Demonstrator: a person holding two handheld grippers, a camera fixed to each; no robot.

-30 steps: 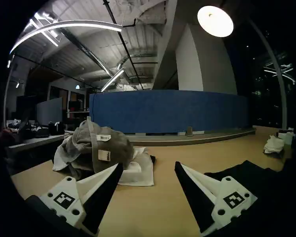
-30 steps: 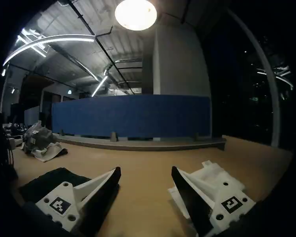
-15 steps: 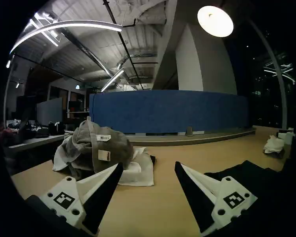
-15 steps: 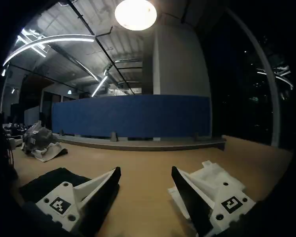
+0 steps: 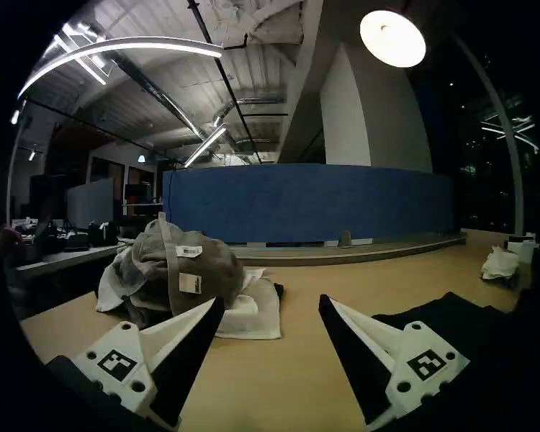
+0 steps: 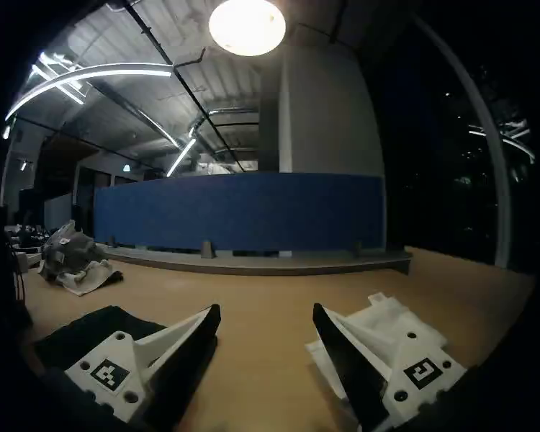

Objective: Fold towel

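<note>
black towel (image 5: 457,317) lies flat — left tool (image 5: 271,298), right tool (image 6: 266,306) both agape.

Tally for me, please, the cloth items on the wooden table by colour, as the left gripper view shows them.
Grey: 1, the grey towel heap, which may hold several pieces.
White: 2, the white towel under that heap and the white folded cloth farther off.
Black: 1, the black towel.
Total: 4.

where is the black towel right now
In the left gripper view the black towel lies flat on the table at lower right, behind one finger of the left gripper.
</note>
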